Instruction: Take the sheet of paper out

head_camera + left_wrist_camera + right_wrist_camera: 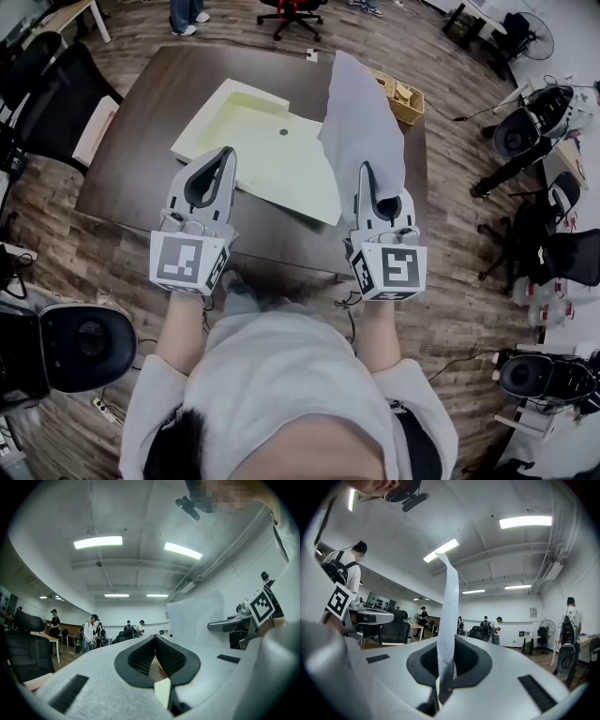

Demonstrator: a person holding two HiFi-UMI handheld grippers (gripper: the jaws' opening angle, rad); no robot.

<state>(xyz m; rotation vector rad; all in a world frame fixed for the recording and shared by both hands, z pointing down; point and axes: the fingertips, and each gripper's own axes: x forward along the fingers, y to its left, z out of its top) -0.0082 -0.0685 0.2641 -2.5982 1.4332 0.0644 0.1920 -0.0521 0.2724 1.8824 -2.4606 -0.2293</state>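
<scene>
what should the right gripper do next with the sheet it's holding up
Probably swing the sheet clear of the folder and lay it on the bare table. The right gripper has its jaws shut on the sheet's lower edge, and the sheet stands upright, already free of the open folder.

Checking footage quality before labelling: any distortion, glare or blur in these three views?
Head view: strong fisheye, floor bending round the table, sheet of paper sharp. Left gripper view: dark round vignette, ceiling lights blown out, mosaic patch at top. Right gripper view: same vignette; the sheet looks soft close to the lens.
</scene>
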